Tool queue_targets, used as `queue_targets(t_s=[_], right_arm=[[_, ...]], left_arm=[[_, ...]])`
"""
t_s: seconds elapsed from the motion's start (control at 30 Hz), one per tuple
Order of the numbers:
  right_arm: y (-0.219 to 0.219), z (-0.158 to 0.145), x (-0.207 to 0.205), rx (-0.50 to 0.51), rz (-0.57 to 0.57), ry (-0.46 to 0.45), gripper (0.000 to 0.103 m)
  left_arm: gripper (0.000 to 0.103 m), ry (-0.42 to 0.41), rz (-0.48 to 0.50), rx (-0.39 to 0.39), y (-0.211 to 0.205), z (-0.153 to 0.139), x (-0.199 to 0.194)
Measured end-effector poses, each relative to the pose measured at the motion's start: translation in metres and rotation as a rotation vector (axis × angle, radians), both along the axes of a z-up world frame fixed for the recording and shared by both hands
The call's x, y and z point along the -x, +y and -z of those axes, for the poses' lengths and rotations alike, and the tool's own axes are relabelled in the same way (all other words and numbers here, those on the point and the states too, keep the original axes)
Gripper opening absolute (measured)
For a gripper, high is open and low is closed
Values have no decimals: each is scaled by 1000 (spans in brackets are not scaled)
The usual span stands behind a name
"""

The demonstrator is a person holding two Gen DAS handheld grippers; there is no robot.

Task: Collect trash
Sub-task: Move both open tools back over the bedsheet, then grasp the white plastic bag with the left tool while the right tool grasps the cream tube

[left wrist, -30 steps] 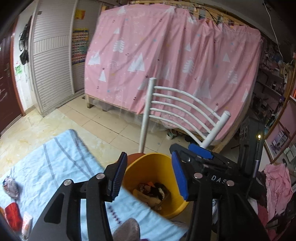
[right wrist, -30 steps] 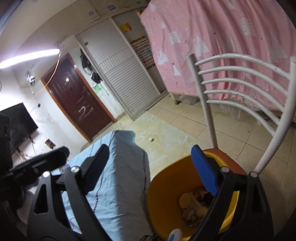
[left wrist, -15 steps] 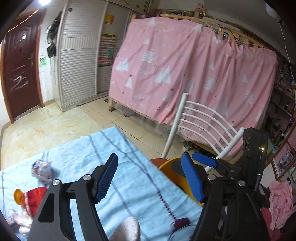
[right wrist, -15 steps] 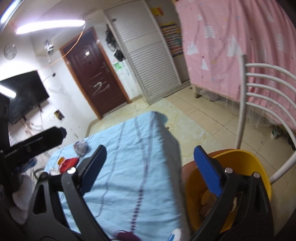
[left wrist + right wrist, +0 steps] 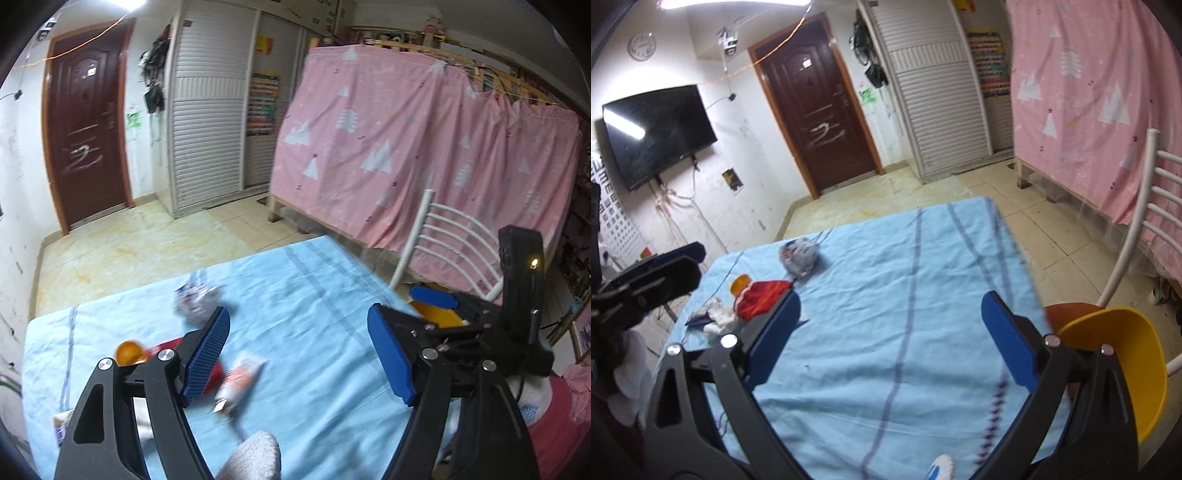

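Nearest, black left gripper with blue ribbed pads (image 5: 297, 360) spread apart, just been opening, nothing between. Likewise black right gripper with smooth blue pads (image 5: 892, 338) gaping wide, just been opening, empty. Beyond, on light blue striped cloth (image 5: 923, 332): orange-and-white wrapper (image 5: 240, 380), red crumpled packet (image 5: 759, 299), white crumpled tissue (image 5: 718, 315), then grey crumpled foil bag (image 5: 799, 254). Right of the cloth, yellow plastic bin (image 5: 1123, 365) beside white metal chair (image 5: 1137, 236).
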State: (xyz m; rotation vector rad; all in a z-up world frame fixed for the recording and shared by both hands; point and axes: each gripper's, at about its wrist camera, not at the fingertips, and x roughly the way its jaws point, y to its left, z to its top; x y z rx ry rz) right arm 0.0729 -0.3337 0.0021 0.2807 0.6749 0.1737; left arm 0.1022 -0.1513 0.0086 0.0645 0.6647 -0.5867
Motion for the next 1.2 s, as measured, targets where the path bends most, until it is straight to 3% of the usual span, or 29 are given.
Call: queue_targets(t_s=[0.37, 0.77, 1.07, 1.2], right_arm=[[49, 8, -14, 59, -74, 42, 95], [77, 15, -24, 105, -120, 72, 96], [103, 20, -26, 156, -229, 78, 96], [118, 24, -28, 200, -298, 90, 96]], left_arm=[[68, 18, -6, -147, 70, 31, -8], [67, 57, 101, -299, 80, 71, -23], [50, 147, 175, -320, 83, 98, -47], [30, 151, 180, -296, 87, 97, -48]])
